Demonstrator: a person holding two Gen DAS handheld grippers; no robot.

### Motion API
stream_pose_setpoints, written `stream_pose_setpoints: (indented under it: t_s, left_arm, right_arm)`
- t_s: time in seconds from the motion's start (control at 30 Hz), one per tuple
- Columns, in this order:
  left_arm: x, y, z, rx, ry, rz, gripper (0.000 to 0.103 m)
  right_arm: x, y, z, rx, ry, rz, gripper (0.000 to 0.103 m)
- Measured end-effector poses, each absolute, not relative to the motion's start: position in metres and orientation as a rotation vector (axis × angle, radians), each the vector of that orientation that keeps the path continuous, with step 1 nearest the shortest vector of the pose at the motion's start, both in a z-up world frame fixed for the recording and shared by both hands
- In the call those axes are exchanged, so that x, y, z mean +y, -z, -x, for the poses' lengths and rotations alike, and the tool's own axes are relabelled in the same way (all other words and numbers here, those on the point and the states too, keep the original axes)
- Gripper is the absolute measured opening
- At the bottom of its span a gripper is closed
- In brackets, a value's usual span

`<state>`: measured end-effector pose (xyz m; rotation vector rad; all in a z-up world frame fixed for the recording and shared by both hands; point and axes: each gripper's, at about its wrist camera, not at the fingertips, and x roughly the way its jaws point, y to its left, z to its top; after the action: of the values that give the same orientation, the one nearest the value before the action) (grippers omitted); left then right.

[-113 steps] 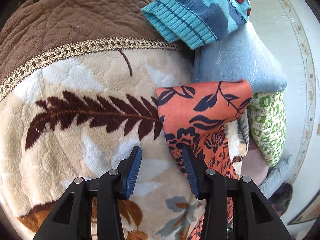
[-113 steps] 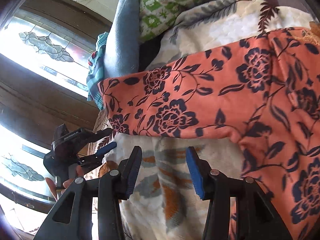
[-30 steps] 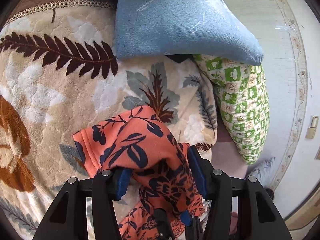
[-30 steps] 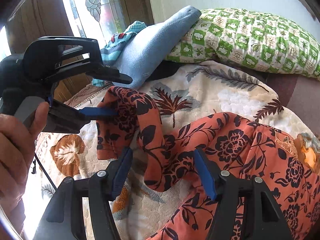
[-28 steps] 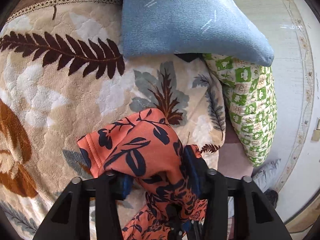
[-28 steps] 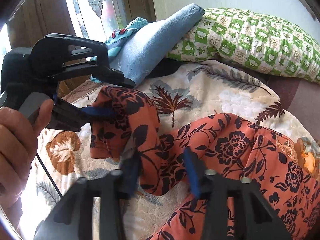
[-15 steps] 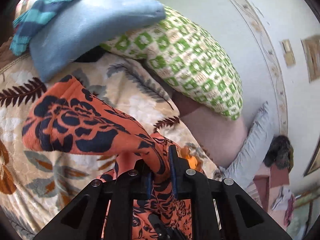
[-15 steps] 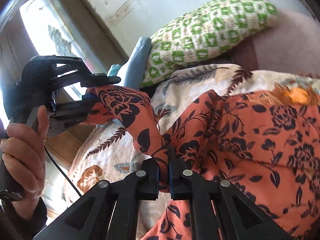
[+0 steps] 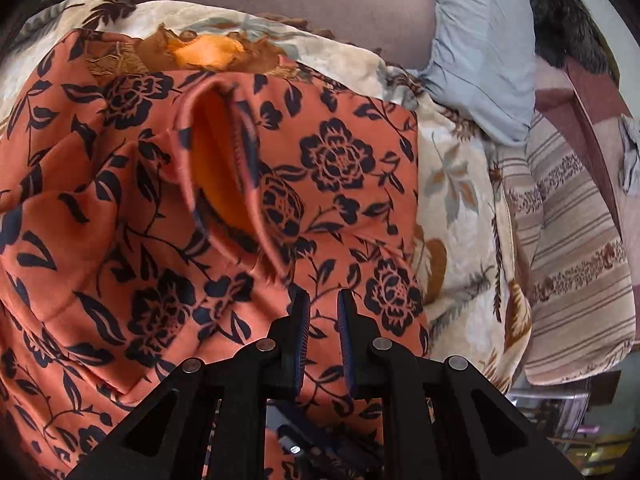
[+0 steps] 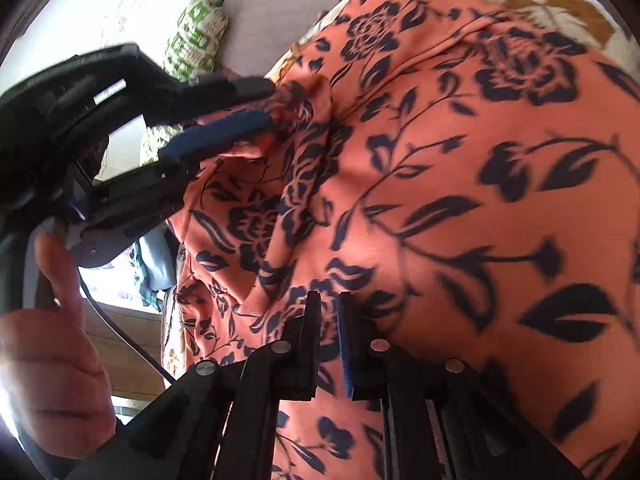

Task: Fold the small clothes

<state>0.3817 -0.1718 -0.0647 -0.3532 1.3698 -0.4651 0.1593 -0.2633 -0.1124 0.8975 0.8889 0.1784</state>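
An orange garment with dark blue flowers (image 9: 160, 200) lies on a floral blanket (image 9: 452, 184), one part folded over the rest with an open cuff (image 9: 224, 168) showing. My left gripper (image 9: 320, 304) is shut on a fold of this garment; it also shows in the right wrist view (image 10: 264, 104), pinching the cloth. My right gripper (image 10: 328, 308) is shut on another fold of the garment (image 10: 460, 200), close beside the left one.
A light blue pillow (image 9: 480, 52) and a striped cloth (image 9: 572, 268) lie to the right of the blanket. A green patterned pillow (image 10: 196, 36) lies against the wall. A hand (image 10: 48, 340) holds the left gripper's handle.
Both grippers closed on the garment's sleeve end, lifted it and carried it across over the body of the garment. They now hold it low over the cloth.
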Motion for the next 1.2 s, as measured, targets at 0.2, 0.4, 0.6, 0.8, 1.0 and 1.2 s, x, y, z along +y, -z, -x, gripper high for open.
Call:
stream_pose_setpoints:
  t_s: [0.2, 0.4, 0.6, 0.8, 1.0, 1.2]
  left_arm:
    - [-0.091, 0.029, -0.354, 1.254, 0.518, 0.486, 0.029]
    - [0.045, 0.039, -0.331, 1.163, 0.273, 0.648, 0.060]
    - [0.074, 0.098, -0.329, 1.253, 0.224, 0.842, 0.059]
    - [0.049, 0.136, -0.352, 1.309, 0.250, 0.876, 0.059]
    - [0.040, 0.154, -0.370, 1.318, 0.242, 0.927, 0.058]
    - [0.047, 0.151, -0.373, 1.278, 0.279, 0.963, 0.055]
  right_arm:
    - [-0.302, 0.088, -0.155, 0.773, -0.104, -0.925, 0.042]
    - [-0.289, 0.074, -0.197, 0.784, -0.191, -0.908, 0.061]
    - [-0.259, 0.061, -0.244, 0.826, -0.038, -0.662, 0.061]
    - [-0.222, 0.054, -0.269, 0.854, 0.048, -0.235, 0.061]
    - [-0.205, 0.057, -0.306, 0.843, 0.037, 0.048, 0.059]
    - [-0.255, 0.058, -0.312, 0.844, 0.012, -0.171, 0.017]
